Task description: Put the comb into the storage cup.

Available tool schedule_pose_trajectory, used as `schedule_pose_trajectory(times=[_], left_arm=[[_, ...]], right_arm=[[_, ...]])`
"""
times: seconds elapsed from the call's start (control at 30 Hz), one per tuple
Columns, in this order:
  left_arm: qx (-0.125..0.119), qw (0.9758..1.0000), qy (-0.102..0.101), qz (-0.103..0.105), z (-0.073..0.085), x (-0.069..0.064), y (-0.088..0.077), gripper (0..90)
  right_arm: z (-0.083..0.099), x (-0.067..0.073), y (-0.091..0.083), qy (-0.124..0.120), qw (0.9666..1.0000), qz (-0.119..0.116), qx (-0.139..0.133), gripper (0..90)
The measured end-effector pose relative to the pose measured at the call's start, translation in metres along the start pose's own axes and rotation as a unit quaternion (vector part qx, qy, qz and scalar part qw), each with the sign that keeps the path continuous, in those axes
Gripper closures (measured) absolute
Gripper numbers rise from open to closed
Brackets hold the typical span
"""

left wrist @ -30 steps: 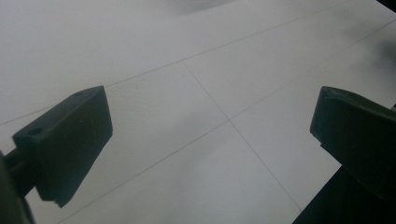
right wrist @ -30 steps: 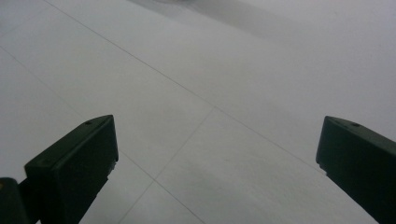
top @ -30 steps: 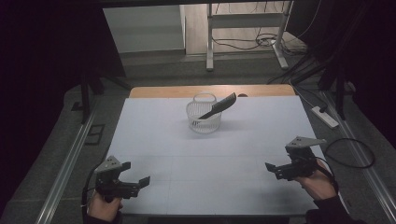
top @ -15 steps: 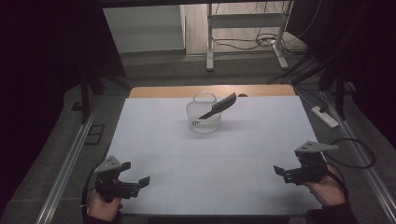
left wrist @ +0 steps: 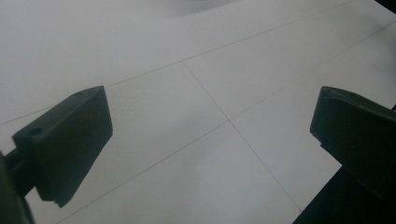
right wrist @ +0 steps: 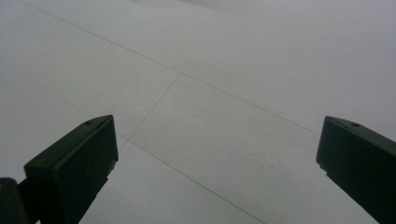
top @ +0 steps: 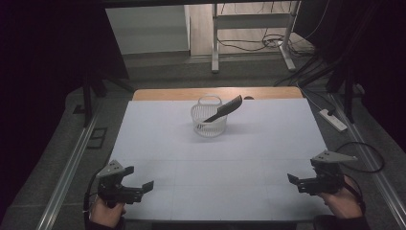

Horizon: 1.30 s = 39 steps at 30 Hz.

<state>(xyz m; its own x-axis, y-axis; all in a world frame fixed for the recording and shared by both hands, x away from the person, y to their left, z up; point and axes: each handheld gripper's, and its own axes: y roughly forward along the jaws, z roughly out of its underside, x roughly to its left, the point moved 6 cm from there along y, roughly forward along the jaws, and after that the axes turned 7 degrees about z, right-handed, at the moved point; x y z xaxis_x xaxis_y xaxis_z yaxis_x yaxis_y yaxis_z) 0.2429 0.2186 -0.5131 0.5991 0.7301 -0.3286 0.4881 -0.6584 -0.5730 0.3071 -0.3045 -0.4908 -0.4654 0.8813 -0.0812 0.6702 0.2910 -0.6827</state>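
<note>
A small white wire basket (top: 209, 125) stands on the white table (top: 172, 158) toward the far middle. A black comb (top: 225, 109) leans in it, its upper end sticking out to the right over the rim. My left gripper (top: 146, 186) rests at the near left corner, open, jaws wide with nothing between them (left wrist: 210, 130). At the near right edge my right gripper (top: 292, 179) is also open and holds nothing (right wrist: 215, 144). Both are far from the basket.
A strip of wooden tabletop (top: 215, 93) shows beyond the white sheet. A power strip (top: 332, 120) lies on the floor to the right, and a metal frame (top: 249, 33) with cables stands behind the table. Metal rails run along both sides.
My right gripper has drawn back toward the near right edge of the table. The left gripper, basket and comb have stayed put.
</note>
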Motion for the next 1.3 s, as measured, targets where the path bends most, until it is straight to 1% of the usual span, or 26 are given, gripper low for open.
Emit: schedule_pose_trajectory(times=[0.27,0.73,0.83,1.0,1.3], left_arm=[[-0.001,1.0000,-0.001,0.000,0.000,0.000,0.000,0.0],[-0.004,1.0000,-0.002,0.001,0.000,0.001,-0.001,0.0],[-0.006,1.0000,-0.003,0.002,0.000,0.001,-0.001,0.0],[-0.006,1.0000,-0.003,0.002,0.000,0.001,-0.001,0.0],[-0.006,1.0000,-0.004,0.002,0.000,0.001,-0.002,0.0]], right_arm=[[0.008,-0.003,-0.005,0.004,0.9999,0.011,0.004,0.0],[0.024,-0.012,-0.012,0.027,0.9990,0.025,0.024,0.0],[0.025,-0.013,-0.014,0.032,0.9988,0.029,0.023,0.0],[0.029,-0.016,-0.016,0.037,0.9982,0.035,0.032,0.0],[0.034,-0.018,-0.021,0.039,0.9974,0.043,0.043,0.0]])
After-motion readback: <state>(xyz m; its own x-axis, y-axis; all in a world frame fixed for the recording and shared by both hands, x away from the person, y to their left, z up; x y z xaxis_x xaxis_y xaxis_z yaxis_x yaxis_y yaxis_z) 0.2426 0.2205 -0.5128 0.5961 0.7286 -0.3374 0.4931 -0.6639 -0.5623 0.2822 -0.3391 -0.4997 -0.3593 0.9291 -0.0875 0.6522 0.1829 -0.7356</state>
